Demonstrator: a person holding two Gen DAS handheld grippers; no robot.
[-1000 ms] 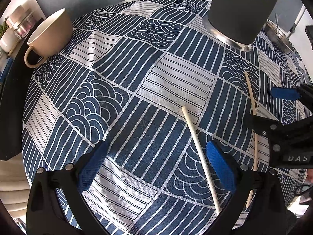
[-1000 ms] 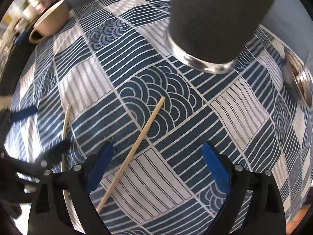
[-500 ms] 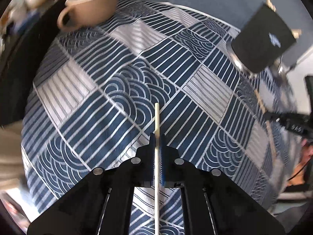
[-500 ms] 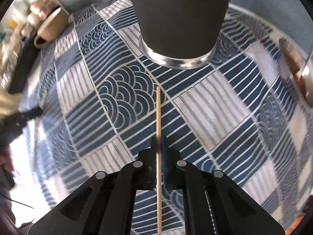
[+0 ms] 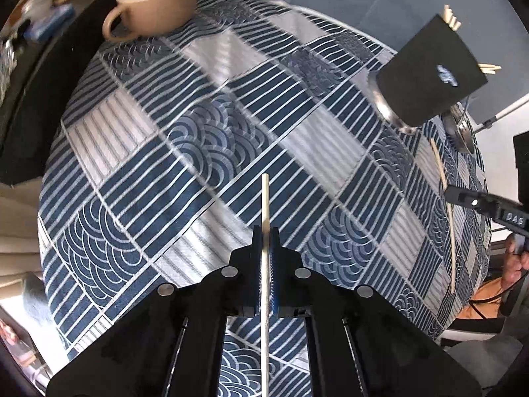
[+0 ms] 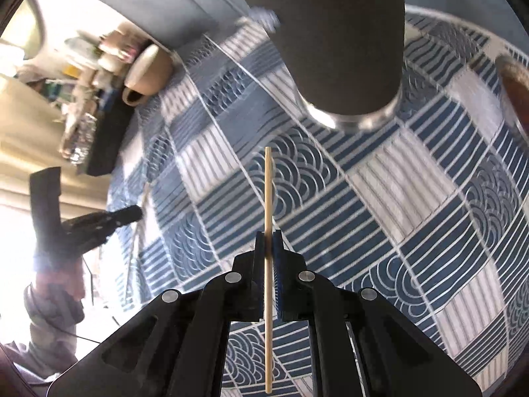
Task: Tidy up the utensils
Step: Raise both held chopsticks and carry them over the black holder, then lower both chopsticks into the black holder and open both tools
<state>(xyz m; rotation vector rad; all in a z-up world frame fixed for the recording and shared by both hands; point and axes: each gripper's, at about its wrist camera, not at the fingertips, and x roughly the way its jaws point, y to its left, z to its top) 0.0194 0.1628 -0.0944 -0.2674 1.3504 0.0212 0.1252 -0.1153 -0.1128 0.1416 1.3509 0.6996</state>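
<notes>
Pale chopstick (image 5: 265,198) sits clamped between the left gripper (image 5: 265,241) pads, tip sticking fwd above the cloth. Tan chopstick (image 6: 268,192) is pinched the same way in the right gripper (image 6: 268,244), pointing toward the black utensil holder (image 6: 340,33), which already has sticks poking from its top. All over a blue-white patterned tablecloth (image 5: 215,125); beige cup (image 5: 155,3) at the far edge w/ cluttered shelf behind.

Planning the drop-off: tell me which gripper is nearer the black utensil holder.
Right. The right gripper sits just short of the black utensil holder; the left gripper is farther across the cloth.
</notes>
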